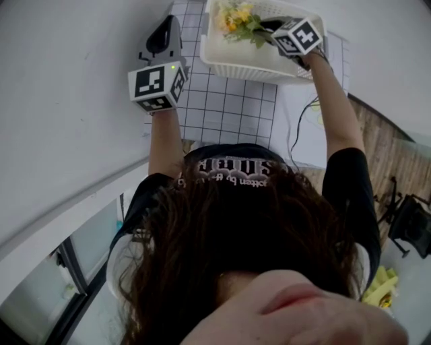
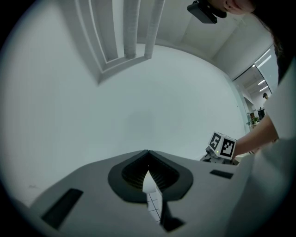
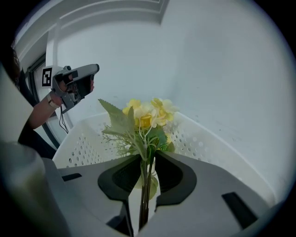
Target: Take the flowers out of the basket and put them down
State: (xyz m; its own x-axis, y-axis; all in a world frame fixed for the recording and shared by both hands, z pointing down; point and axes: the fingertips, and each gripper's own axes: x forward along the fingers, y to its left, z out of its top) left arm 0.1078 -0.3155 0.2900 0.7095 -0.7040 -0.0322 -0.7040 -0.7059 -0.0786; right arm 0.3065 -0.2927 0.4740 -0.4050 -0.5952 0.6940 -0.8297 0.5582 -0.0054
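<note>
Flowers (image 1: 237, 19) (image 3: 143, 120): a small bunch with yellow and cream heads and green leaves, gripped by the stems in the right gripper (image 1: 264, 27) (image 3: 147, 159). In the right gripper view both jaws are clamped on the thin green stems, and the heads stand upright above the jaw tips. The lower stem ends run down between the jaws, and it cannot be told whether they touch anything.

Location: in the head view the bunch sits at 12 o'clock of the frame, over the inside of the white perforated basket (image 1: 249, 67) (image 3: 208, 139), toward its 10 o'clock corner. In the right gripper view the basket's walls curve round behind the bunch from 9 o'clock to 3 o'clock, and the heads rise above the far rim.

Left gripper (image 1: 163, 30) (image 2: 148, 155): jaw tips meet, with nothing between them. It is held level, to the 9 o'clock side of the basket and well apart from it, over the grid mat (image 1: 222, 101) (image 2: 155, 208).

The basket rests on the far end of the grid mat, which lies on a white table (image 1: 67, 81).
</note>
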